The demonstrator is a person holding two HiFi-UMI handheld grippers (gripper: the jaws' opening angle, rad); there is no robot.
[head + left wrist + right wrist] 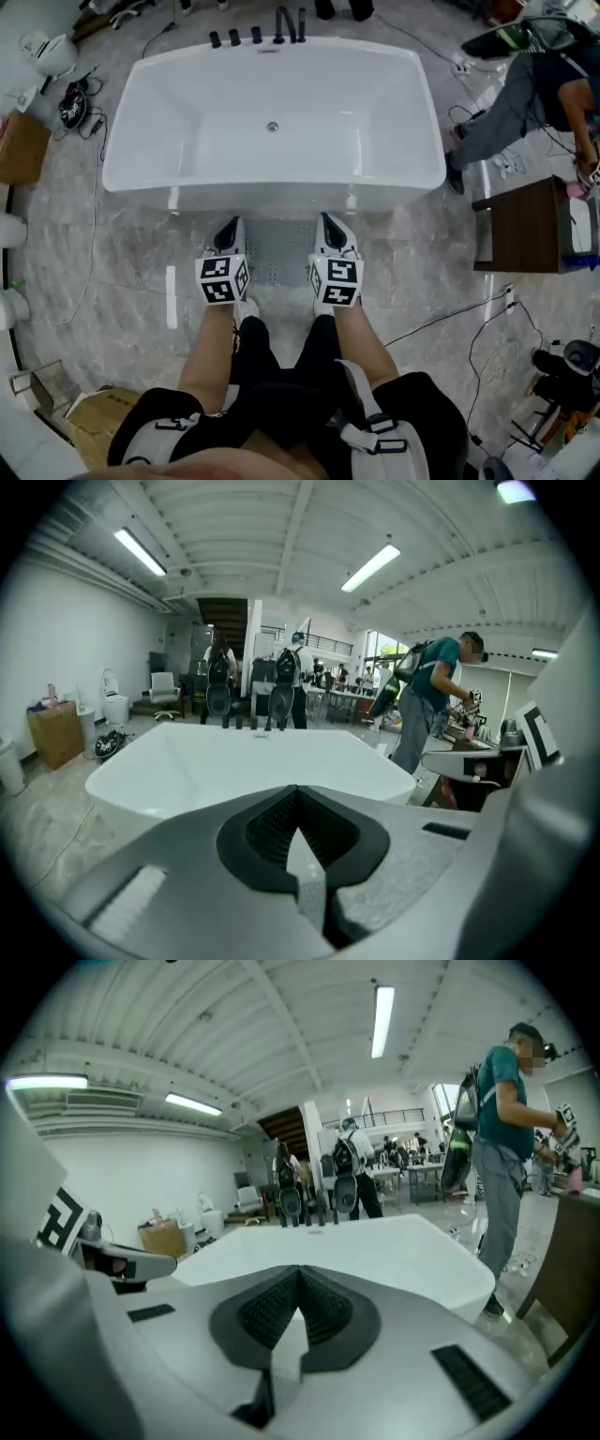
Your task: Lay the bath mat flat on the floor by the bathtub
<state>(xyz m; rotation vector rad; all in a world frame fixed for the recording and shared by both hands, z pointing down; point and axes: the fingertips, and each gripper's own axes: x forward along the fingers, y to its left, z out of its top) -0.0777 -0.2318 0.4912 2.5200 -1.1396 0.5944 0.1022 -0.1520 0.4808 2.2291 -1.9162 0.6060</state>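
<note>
The grey textured bath mat (278, 251) seems to lie flat on the marble floor against the foot of the white bathtub (272, 183). My left gripper (228, 228) hovers over its left edge and my right gripper (328, 223) over its right edge, both pointing at the tub. In the left gripper view the dark pads (267, 827) meet, jaws shut (298, 794), with the tub (234, 761) ahead. The right gripper (300, 1274) is shut the same way, facing the tub (375, 1246). A thin pale sliver shows below each pair of pads; I cannot tell what it is.
Black taps (281, 28) stand on the tub's far rim. A person (525, 94) bends over a dark wooden cabinet (520, 225) at the right. Cables (441, 323) trail across the floor on the right. A cardboard box (19, 145) stands at the left. My own legs are just behind the mat.
</note>
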